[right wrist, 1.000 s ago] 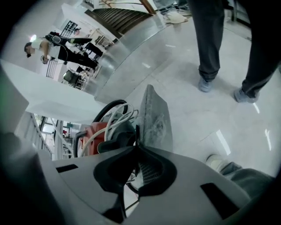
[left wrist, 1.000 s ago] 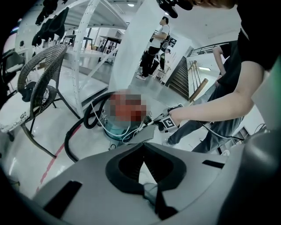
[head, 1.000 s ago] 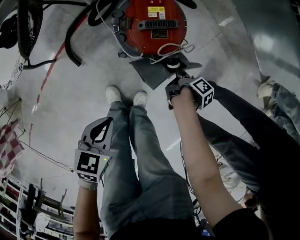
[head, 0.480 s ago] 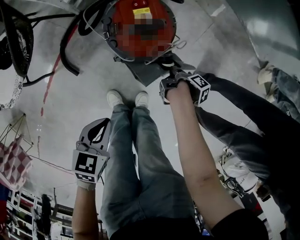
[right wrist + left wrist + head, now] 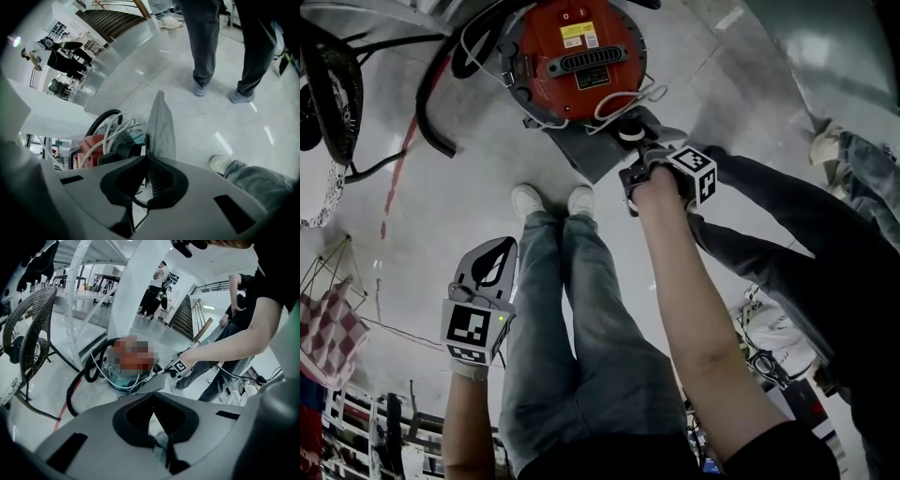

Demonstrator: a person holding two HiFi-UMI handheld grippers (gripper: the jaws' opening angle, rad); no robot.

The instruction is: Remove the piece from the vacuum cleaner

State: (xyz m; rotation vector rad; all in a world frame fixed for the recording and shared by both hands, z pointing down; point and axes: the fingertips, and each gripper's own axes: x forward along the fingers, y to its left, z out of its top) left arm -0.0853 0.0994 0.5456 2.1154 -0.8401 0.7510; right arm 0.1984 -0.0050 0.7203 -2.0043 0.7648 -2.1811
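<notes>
The red vacuum cleaner (image 5: 577, 52) stands on the floor at the top of the head view, with a white cord (image 5: 623, 98) looped over it. A flat grey nozzle piece (image 5: 595, 145) juts from its near side. My right gripper (image 5: 642, 155) is shut on that piece beside the black port. In the right gripper view the piece's thin edge (image 5: 161, 126) stands upright between the closed jaws (image 5: 146, 161), with the vacuum (image 5: 96, 143) behind it. My left gripper (image 5: 502, 242) hangs low beside my left leg, shut and empty (image 5: 152, 397).
A black hose (image 5: 441, 84) curls left of the vacuum. A wicker chair (image 5: 33, 324) stands further left. My white shoes (image 5: 525, 199) are just short of the grey piece. Another person's legs (image 5: 787, 253) stand at the right. Shelving and clutter (image 5: 356, 431) fill the bottom left.
The head view has shifted a little, so the vacuum sits further left in the frame. My right gripper stays clamped on the grey piece. The left gripper has hardly moved.
</notes>
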